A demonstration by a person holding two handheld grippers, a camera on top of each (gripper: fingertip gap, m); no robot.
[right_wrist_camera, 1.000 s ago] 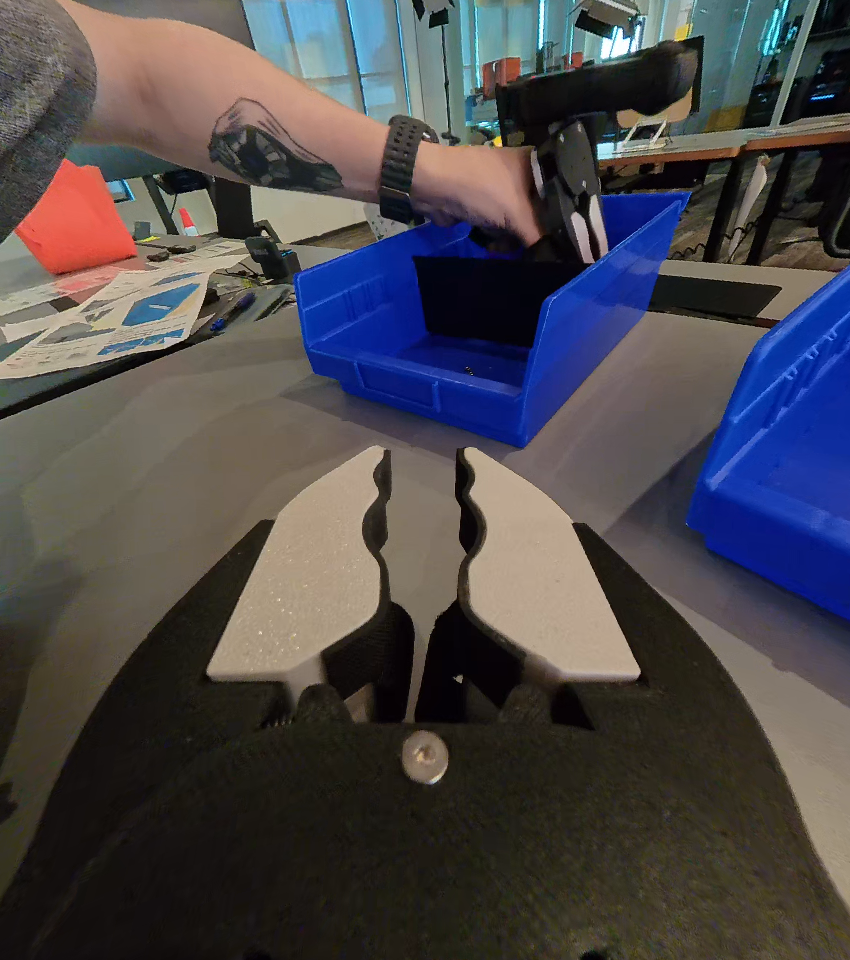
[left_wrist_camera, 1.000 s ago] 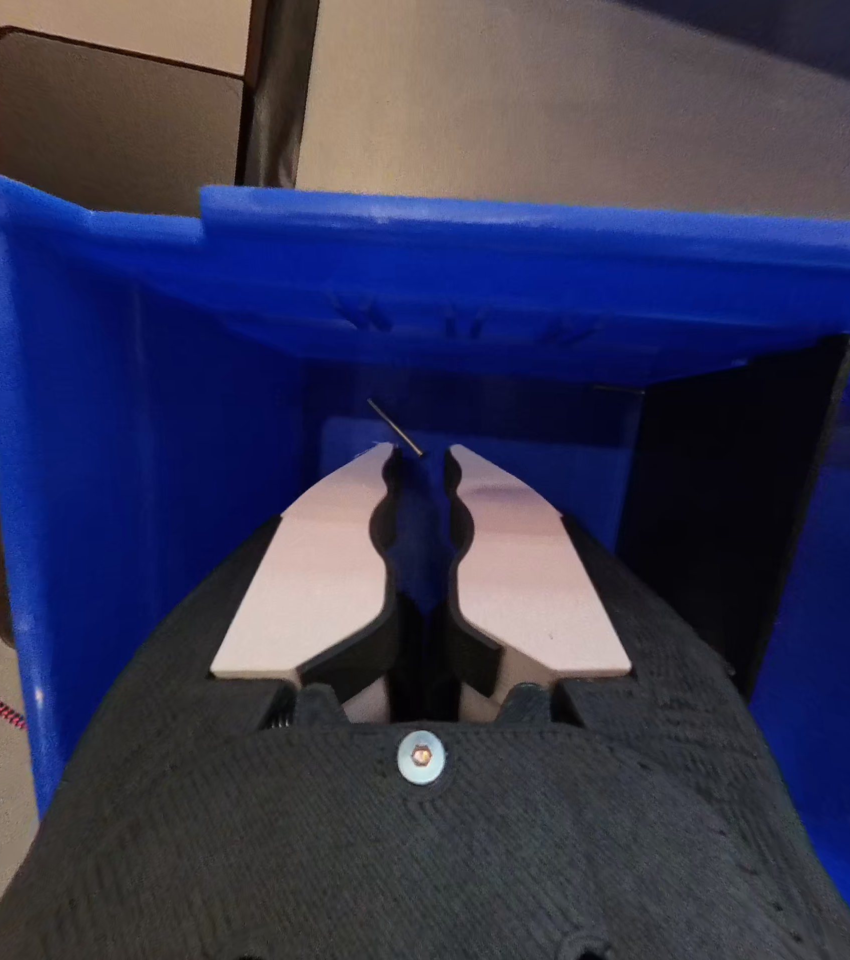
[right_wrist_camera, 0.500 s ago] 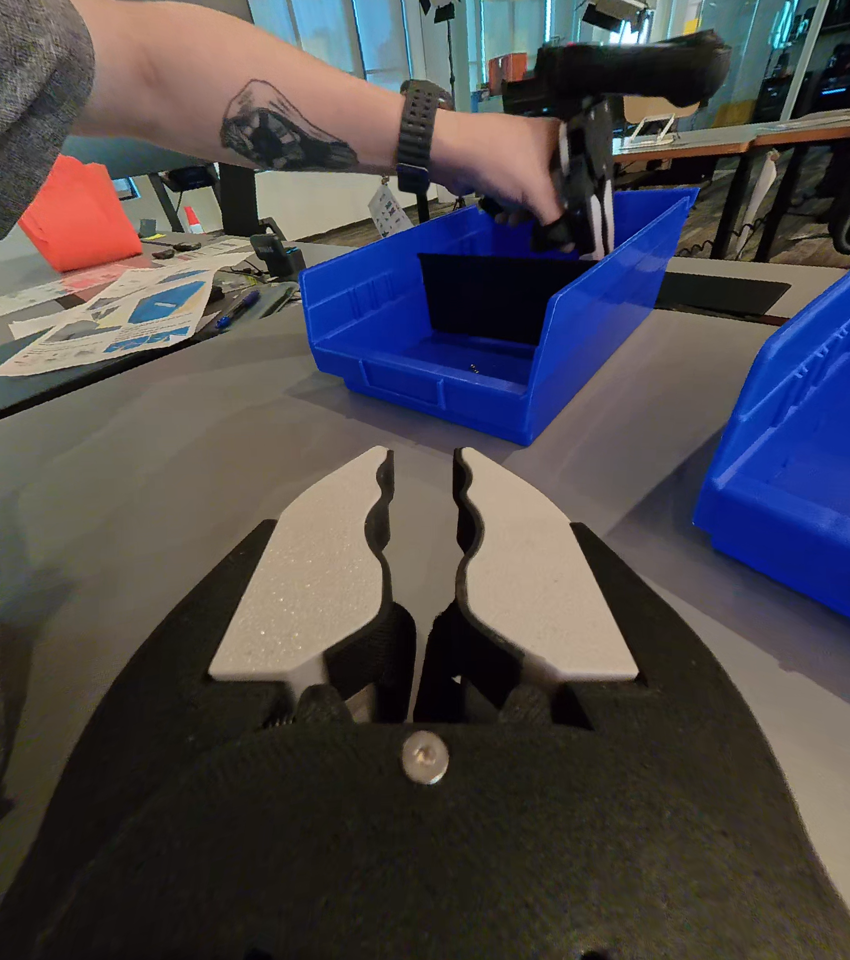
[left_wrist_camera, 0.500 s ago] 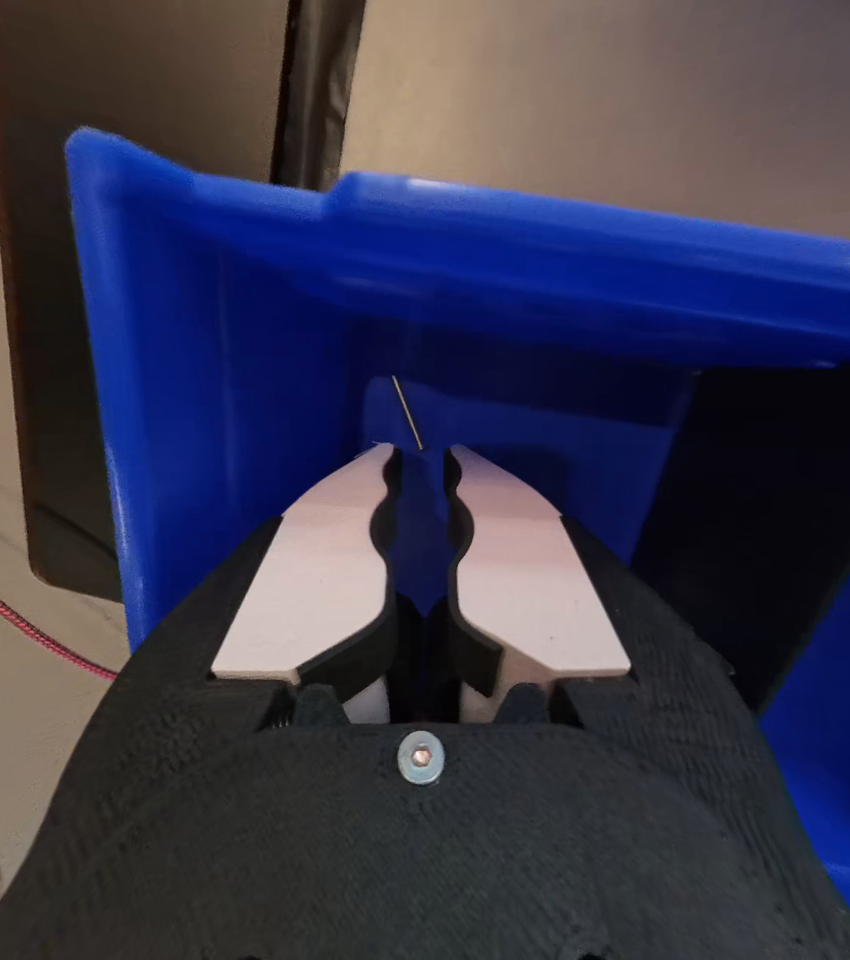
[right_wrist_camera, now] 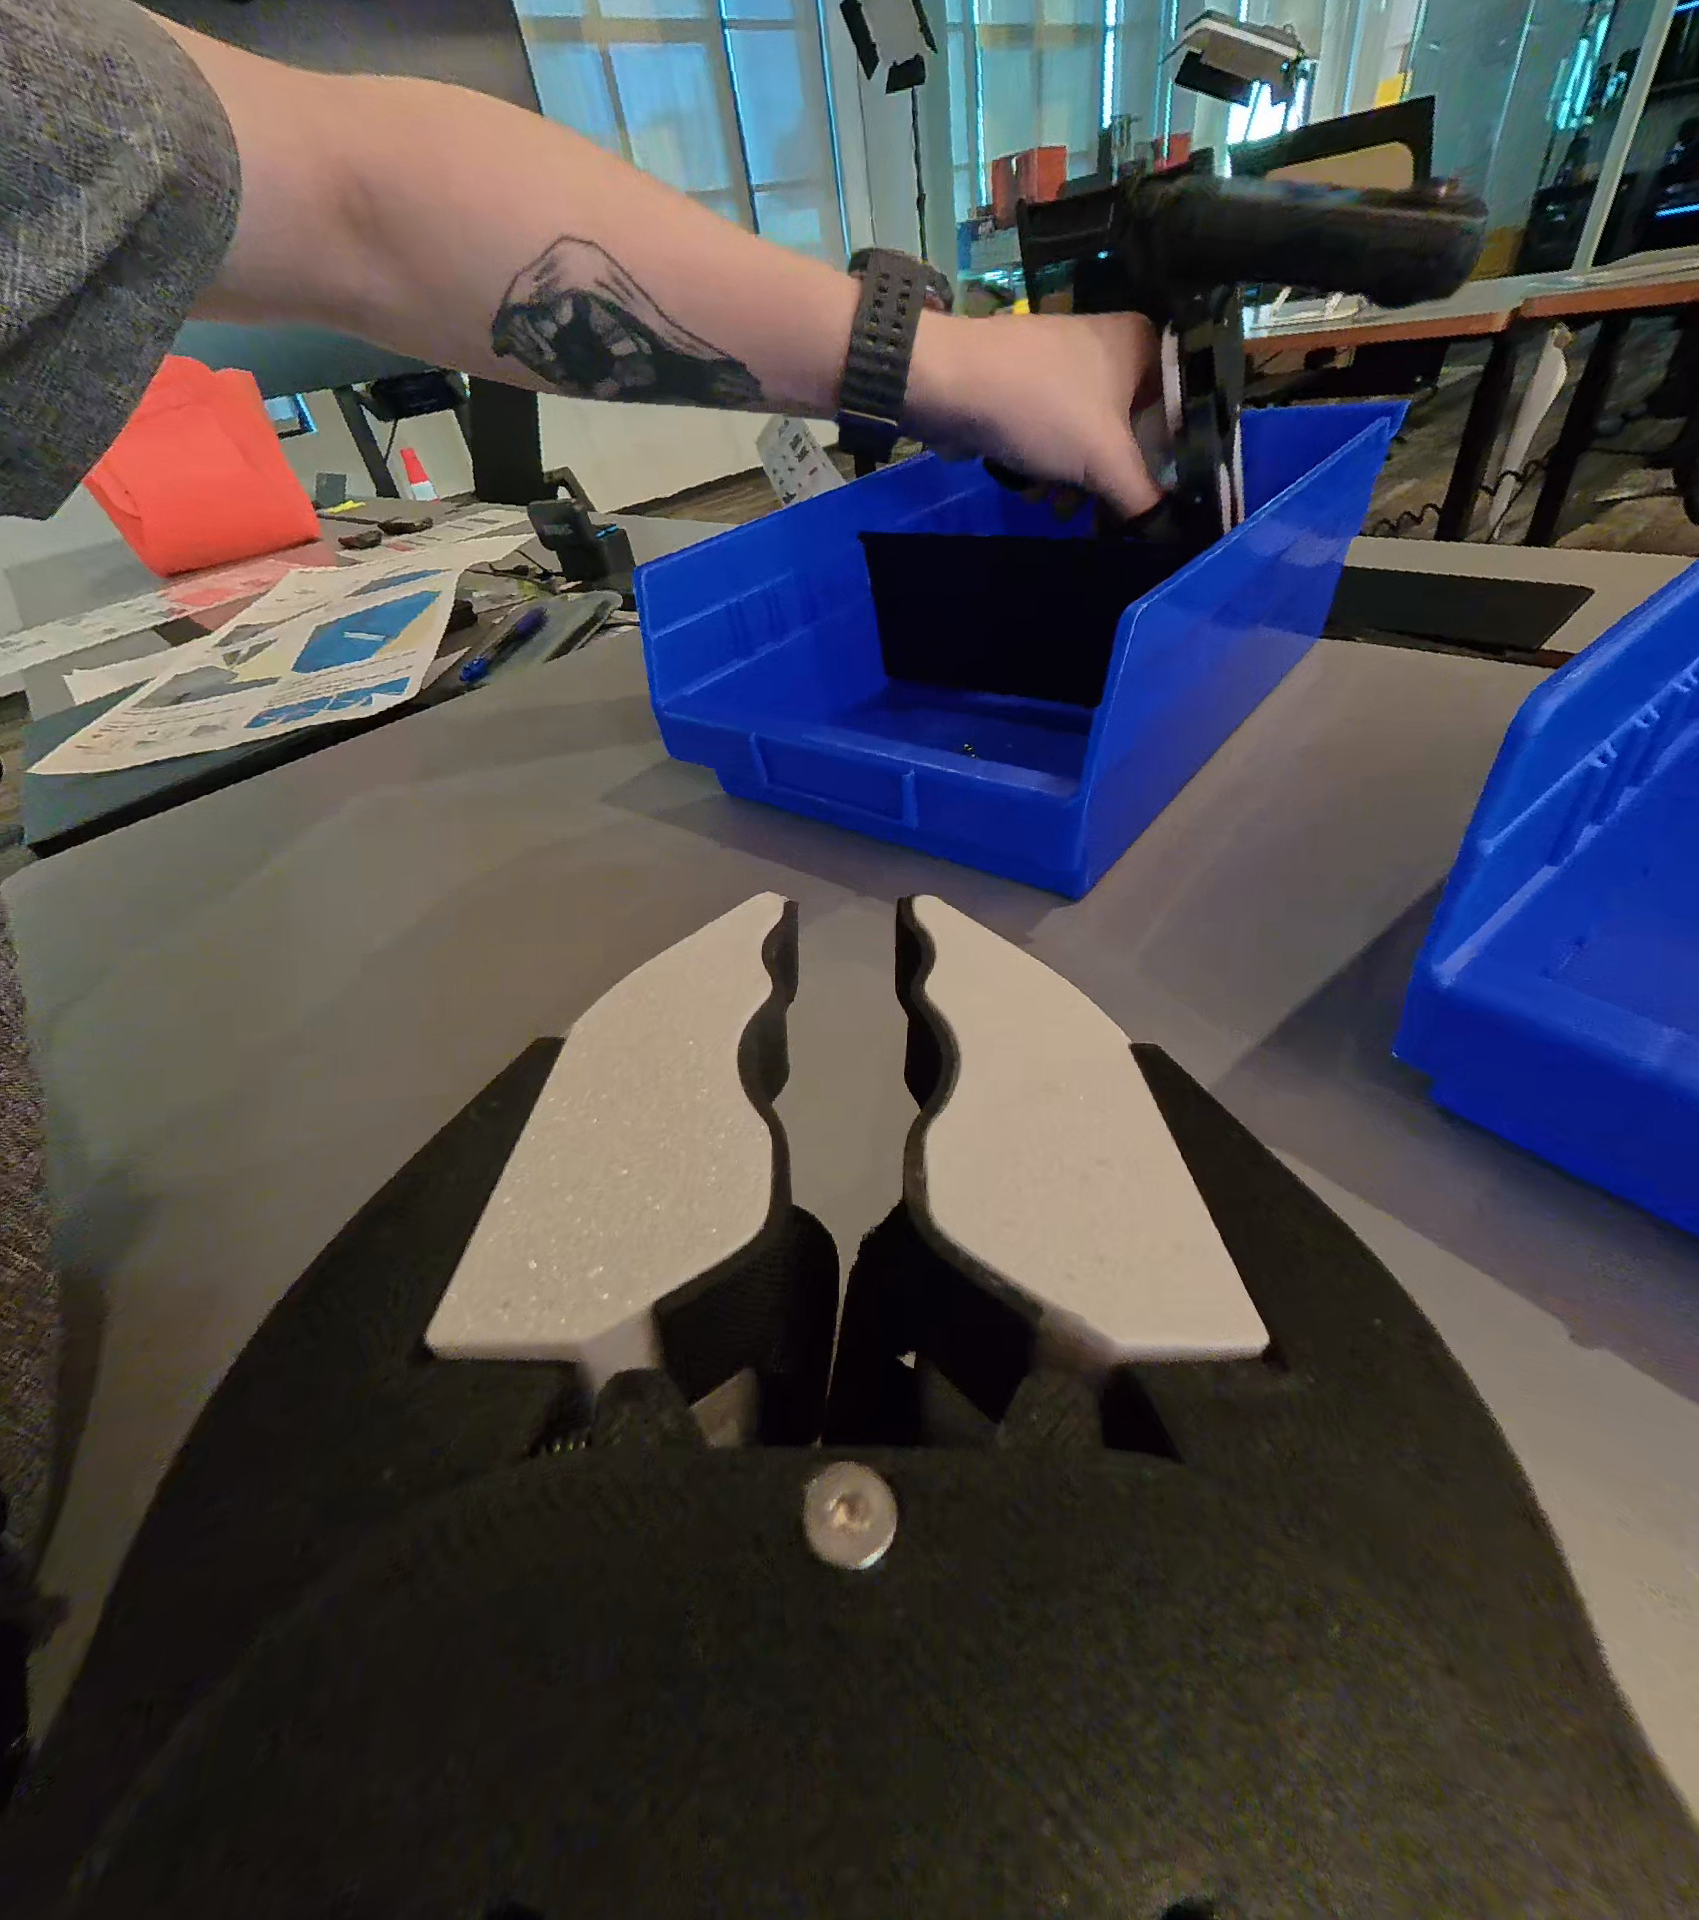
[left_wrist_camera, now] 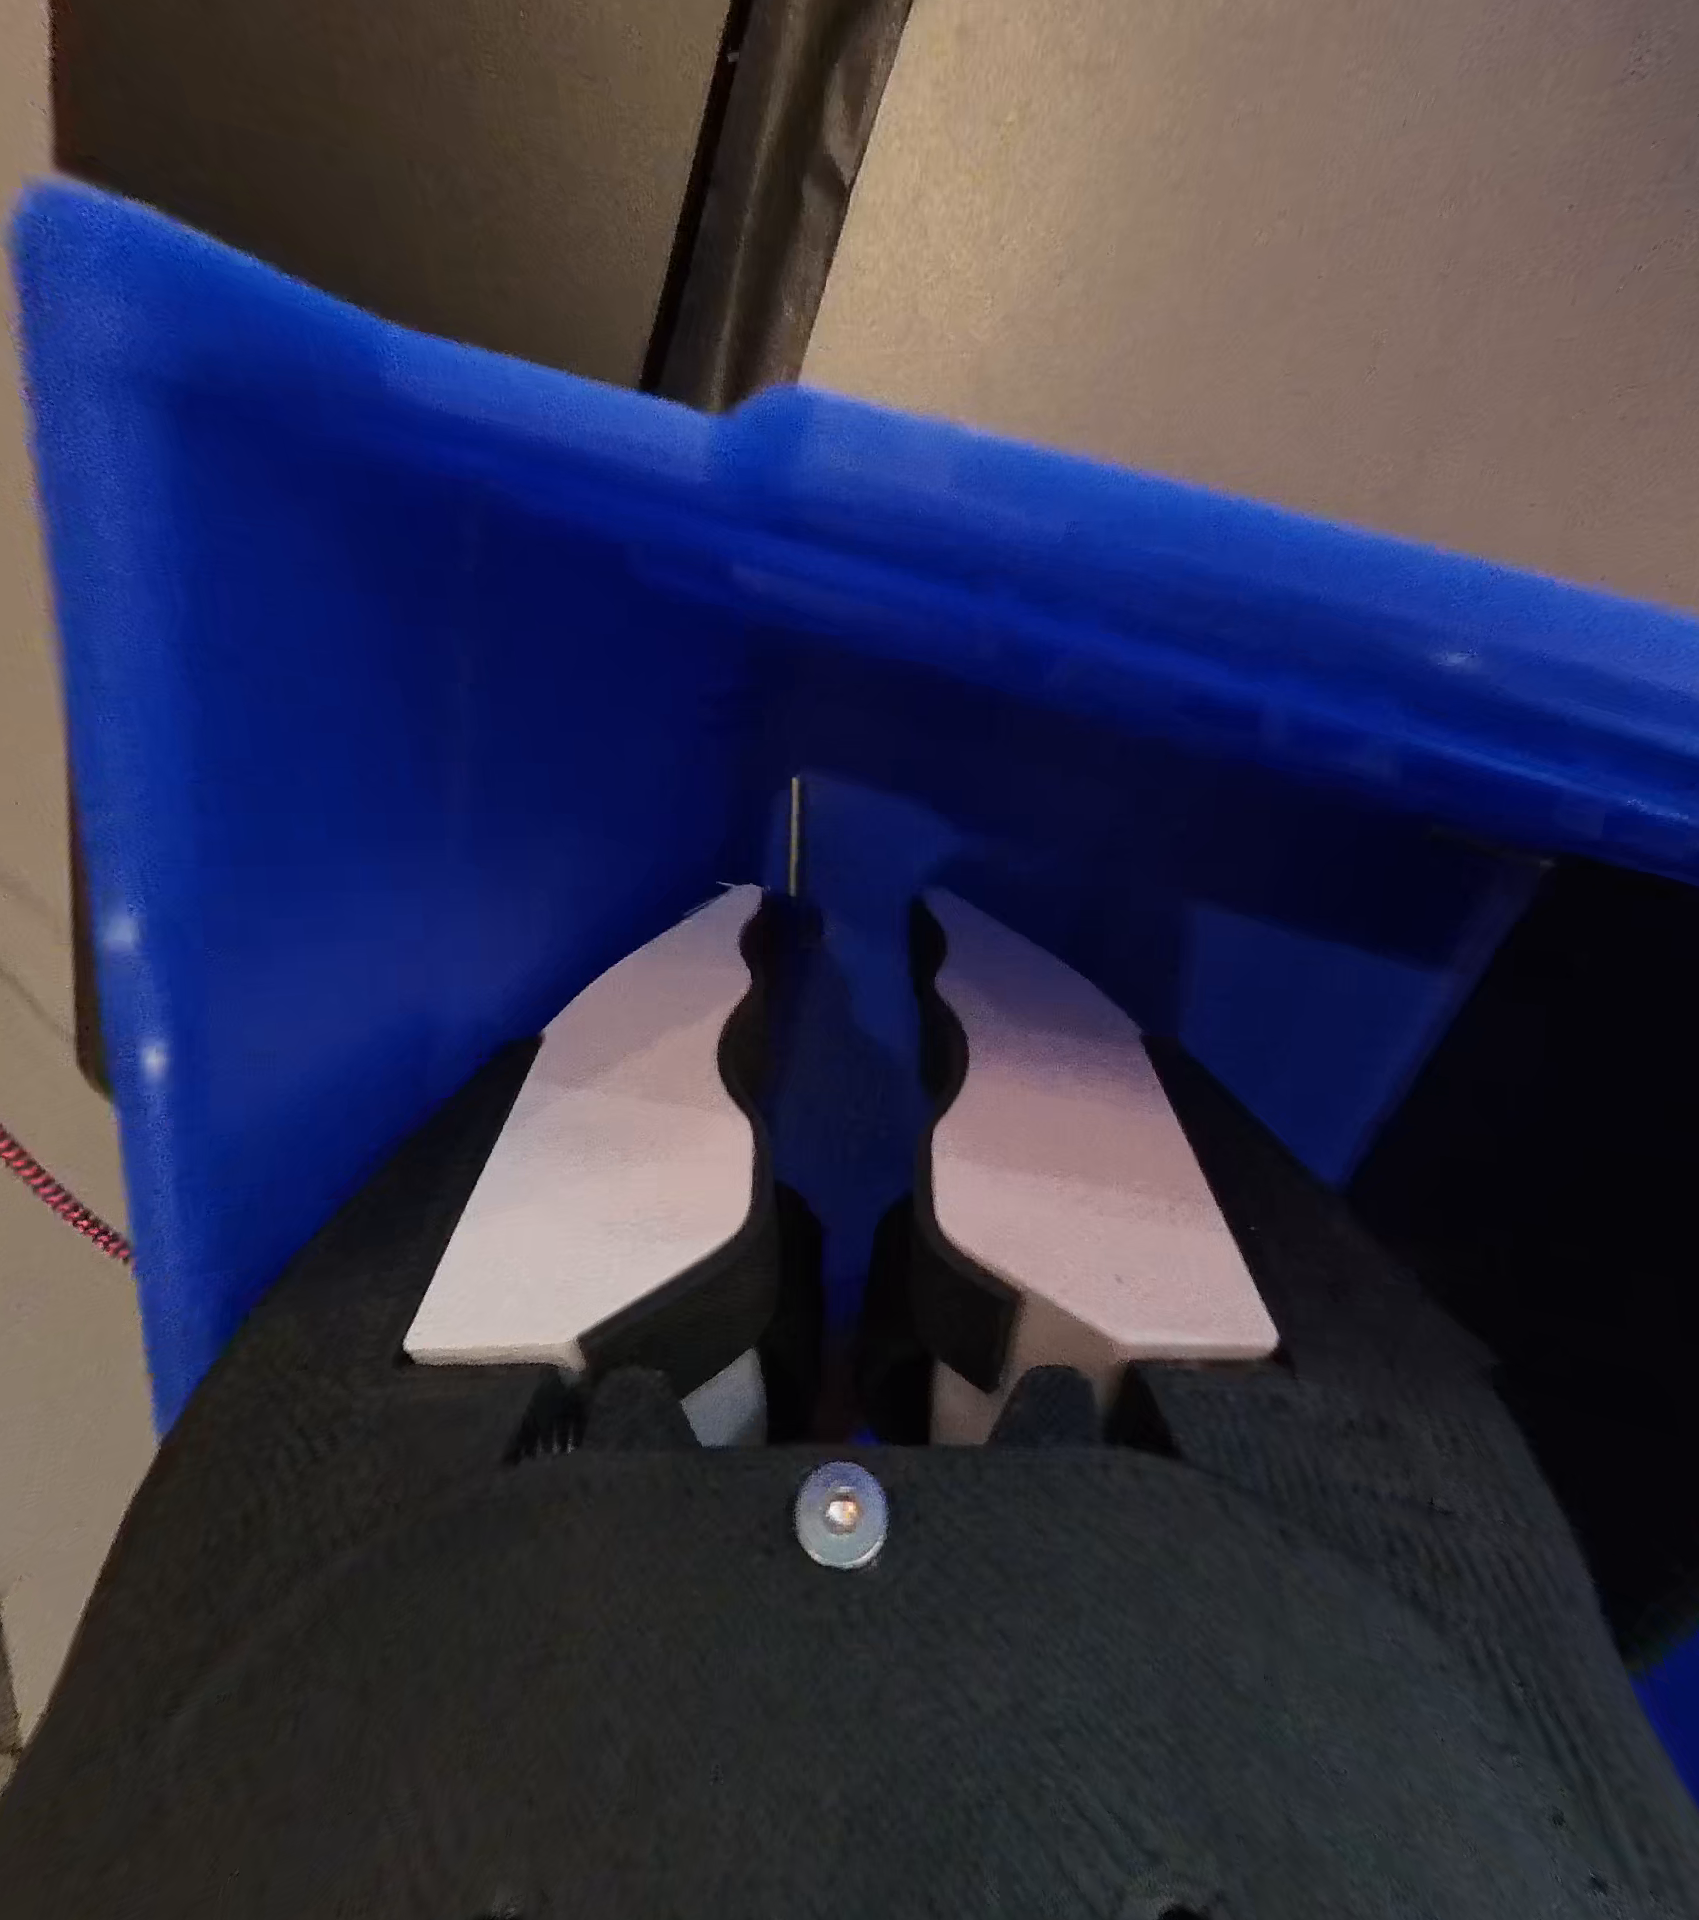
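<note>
Left gripper (left_wrist_camera: 840, 904) parted inside blue bin (left_wrist_camera: 409, 727), thin pin (left_wrist_camera: 796, 831) just above its left fingertip; right gripper (right_wrist_camera: 843, 914) parted, empty, over grey table (right_wrist_camera: 357, 935).

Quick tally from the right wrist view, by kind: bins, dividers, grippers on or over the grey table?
Blue bins: 2, far bin and near bin
Black divider: 1
Grippers: 2, left gripper and right gripper
Total: 5
</note>
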